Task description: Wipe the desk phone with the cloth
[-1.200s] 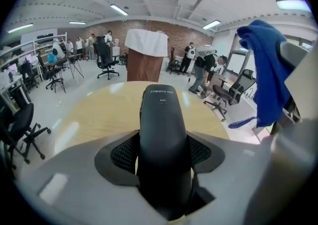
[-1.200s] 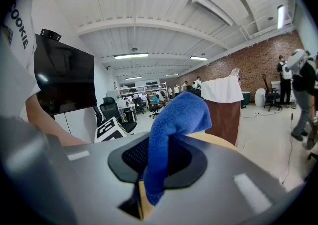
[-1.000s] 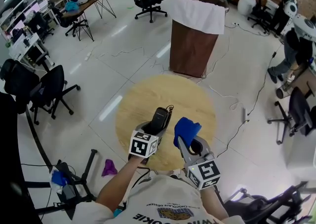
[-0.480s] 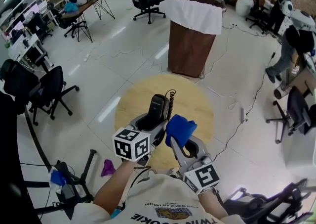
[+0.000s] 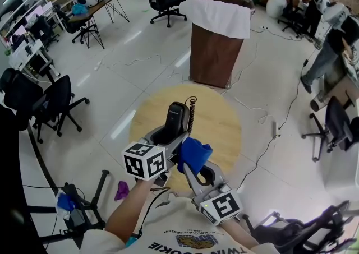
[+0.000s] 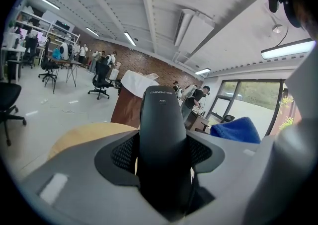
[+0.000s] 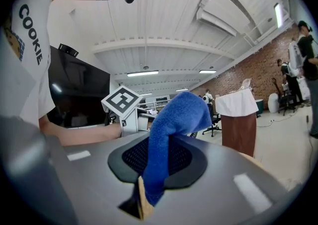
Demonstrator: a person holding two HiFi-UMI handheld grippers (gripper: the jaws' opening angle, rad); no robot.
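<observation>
A black phone handset [image 5: 175,118] with a coiled cord [image 5: 191,114] is held tilted above the round wooden table [image 5: 219,127]. My left gripper [image 5: 168,135] is shut on its lower part; in the left gripper view the handset [image 6: 161,139] fills the gap between the jaws. The right gripper [image 5: 193,164] is shut on a blue cloth [image 5: 193,153], which sits right beside the handset's lower end. The right gripper view shows the cloth [image 7: 174,134] rising from the jaws, with the left gripper's marker cube [image 7: 121,102] behind it.
A brown lectern draped in white [image 5: 216,45] stands beyond the table. Black office chairs [image 5: 56,101] are at the left, and a purple scrap [image 5: 122,191] lies on the floor. Cables trail on the floor at the right, where people stand [image 5: 331,40].
Both grippers have shifted left and toward me. The handset now stands higher over the table, and the cloth has closed in beside it.
</observation>
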